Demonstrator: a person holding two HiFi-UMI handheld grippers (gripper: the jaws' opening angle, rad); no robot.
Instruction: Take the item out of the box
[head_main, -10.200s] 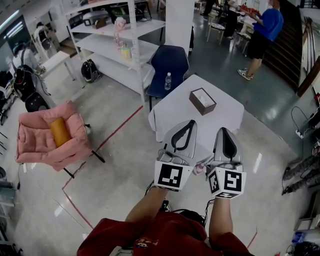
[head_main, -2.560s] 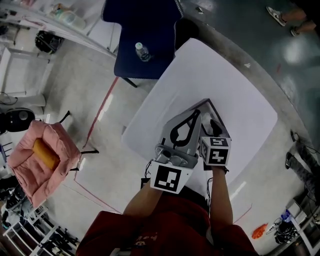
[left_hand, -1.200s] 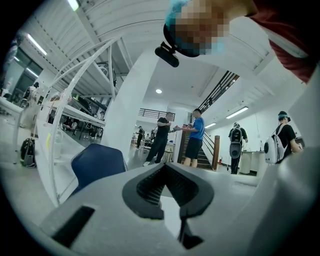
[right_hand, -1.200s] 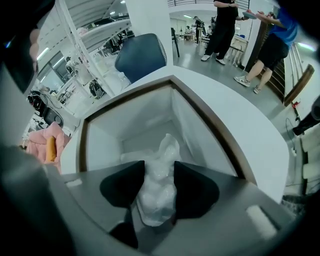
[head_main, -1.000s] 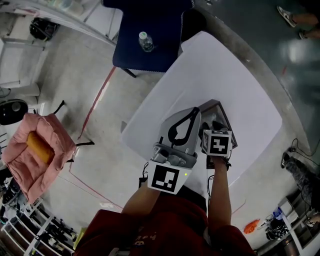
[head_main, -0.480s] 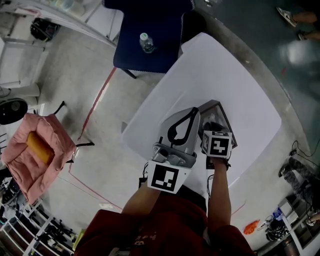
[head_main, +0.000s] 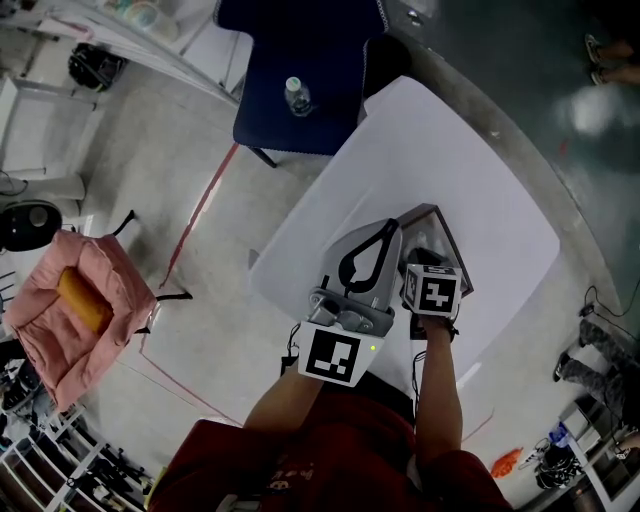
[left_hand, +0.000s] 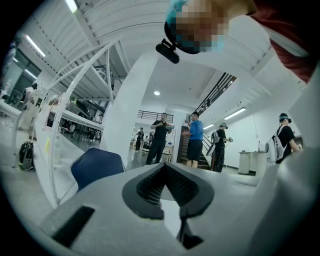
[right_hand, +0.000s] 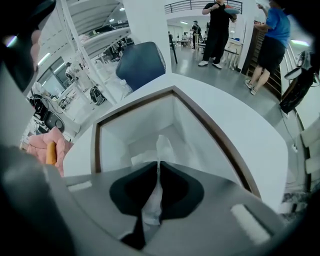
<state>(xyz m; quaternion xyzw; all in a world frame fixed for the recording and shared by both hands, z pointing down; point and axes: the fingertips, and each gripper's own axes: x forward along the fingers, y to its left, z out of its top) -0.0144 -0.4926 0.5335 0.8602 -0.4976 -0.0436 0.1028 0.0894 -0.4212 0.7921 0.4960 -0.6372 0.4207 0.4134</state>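
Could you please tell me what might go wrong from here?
The right tongs have just been closing on a thin white sheet standing up in the box. Being so thin, it might tear or slip when pulled. The left tongs point level, not at the box, so nothing seems to brace it, and it could lift or slide with the sheet.

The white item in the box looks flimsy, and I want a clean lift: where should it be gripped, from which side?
Probably its upright fold, from above: the white item stands on edge, and the box walls off the sides. The right gripper, whose jaws have just been closing, pinches it there.
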